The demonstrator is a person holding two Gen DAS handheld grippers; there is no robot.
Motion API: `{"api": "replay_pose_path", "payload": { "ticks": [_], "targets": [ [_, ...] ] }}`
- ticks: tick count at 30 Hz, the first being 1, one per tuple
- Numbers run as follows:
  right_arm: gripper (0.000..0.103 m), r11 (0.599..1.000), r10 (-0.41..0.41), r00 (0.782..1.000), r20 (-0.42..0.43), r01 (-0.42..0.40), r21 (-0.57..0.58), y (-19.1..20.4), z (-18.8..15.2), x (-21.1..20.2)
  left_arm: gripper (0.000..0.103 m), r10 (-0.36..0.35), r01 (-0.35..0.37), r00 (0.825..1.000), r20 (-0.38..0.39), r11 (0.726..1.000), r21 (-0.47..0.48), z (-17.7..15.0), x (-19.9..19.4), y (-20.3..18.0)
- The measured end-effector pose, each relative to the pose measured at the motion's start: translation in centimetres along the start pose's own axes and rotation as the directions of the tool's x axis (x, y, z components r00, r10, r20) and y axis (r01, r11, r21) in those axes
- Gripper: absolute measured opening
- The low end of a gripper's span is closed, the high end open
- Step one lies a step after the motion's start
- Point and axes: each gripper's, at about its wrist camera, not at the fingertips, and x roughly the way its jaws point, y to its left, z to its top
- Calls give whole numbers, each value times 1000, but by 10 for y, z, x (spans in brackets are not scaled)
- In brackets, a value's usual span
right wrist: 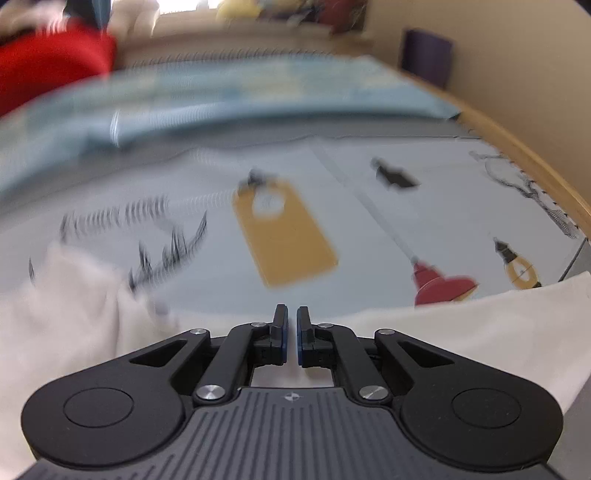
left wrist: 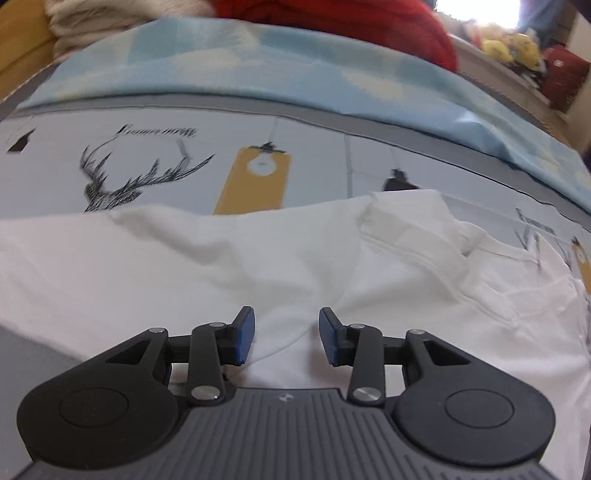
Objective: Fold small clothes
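A white T-shirt (left wrist: 258, 258) lies spread on a pale printed bedsheet (left wrist: 177, 110); its neckline and a folded-over part (left wrist: 424, 236) are to the right. My left gripper (left wrist: 287, 332) hovers low over the shirt, open, with a raised crease of cloth between the blue pads but not pinched. In the right wrist view the same shirt (right wrist: 461, 332) runs under my right gripper (right wrist: 292, 332). Its jaws are drawn together to a thin slit at the shirt's far edge, with white cloth in the slit.
A light blue blanket (left wrist: 258, 62) lies folded across the far side of the bed, with red fabric (left wrist: 351, 18) and cream fabric (left wrist: 92, 18) behind it. A wooden bed rail (right wrist: 517, 147) curves along the right; a purple thing (right wrist: 426, 55) stands by the wall.
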Motion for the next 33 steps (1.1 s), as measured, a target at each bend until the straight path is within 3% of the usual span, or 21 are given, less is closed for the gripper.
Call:
{"api": "replay_pose_path", "payload": {
  "ticks": [2, 4, 7, 8, 10, 16, 18, 20, 21, 23, 24, 25, 27, 30, 33],
  "targets": [
    [9, 989, 137, 989, 46, -135, -53, 19, 7, -14, 43, 15, -15, 1000, 14, 1000, -13, 4, -4, 0],
    [14, 954, 277, 961, -7, -276, -116, 43, 12, -15, 43, 8, -7, 1000, 30, 1000, -14, 7, -11, -4],
    [15, 908, 352, 928, -123, -370, -197, 77, 8, -2, 43, -3, 3, 999, 54, 1000, 6, 10, -18, -5],
    [14, 902, 344, 924, -168, -375, -213, 85, 5, 7, 43, -3, 2, 998, 58, 1000, 9, 11, -20, -4],
    [13, 917, 271, 935, -228, -323, -233, 96, -3, 28, 43, 2, -2, 997, 74, 1000, -1, 15, -26, 3],
    [11, 952, 202, 968, -151, -230, -200, 117, 5, 42, 43, 6, 3, 993, 115, 997, -71, 28, -44, 36],
    [18, 956, 222, 970, -99, -237, -175, 132, 9, 29, 43, 6, 7, 992, 127, 995, -99, 31, -50, 47],
    [20, 919, 334, 939, -82, -344, -192, 158, 6, 9, 43, 5, 11, 991, 135, 993, -121, 34, -54, 56],
    [24, 889, 406, 907, -108, -420, -184, 174, 4, 2, 43, 4, 14, 991, 137, 992, -129, 35, -55, 60],
    [43, 817, 541, 817, -201, -567, -106, 201, 1, -1, 43, -5, 25, 990, 139, 990, -138, 35, -58, 66],
    [44, 777, 598, 764, -244, -627, -60, 215, -2, -1, 43, -14, 33, 991, 136, 989, -142, 35, -60, 70],
    [44, 763, 615, 745, -260, -645, -45, 229, -4, -1, 43, -19, 39, 991, 135, 989, -146, 35, -60, 72],
    [44, 769, 597, 748, -290, -636, -59, 252, -9, 2, 43, -29, 50, 991, 134, 986, -160, 36, -63, 80],
    [44, 803, 537, 778, -325, -590, -85, 278, -14, 14, 43, -39, 65, 990, 138, 980, -190, 37, -68, 91],
    [44, 817, 505, 791, -345, -567, -104, 299, -12, 27, 43, -53, 82, 989, 141, 975, -205, 38, -71, 99]
  ]
}}
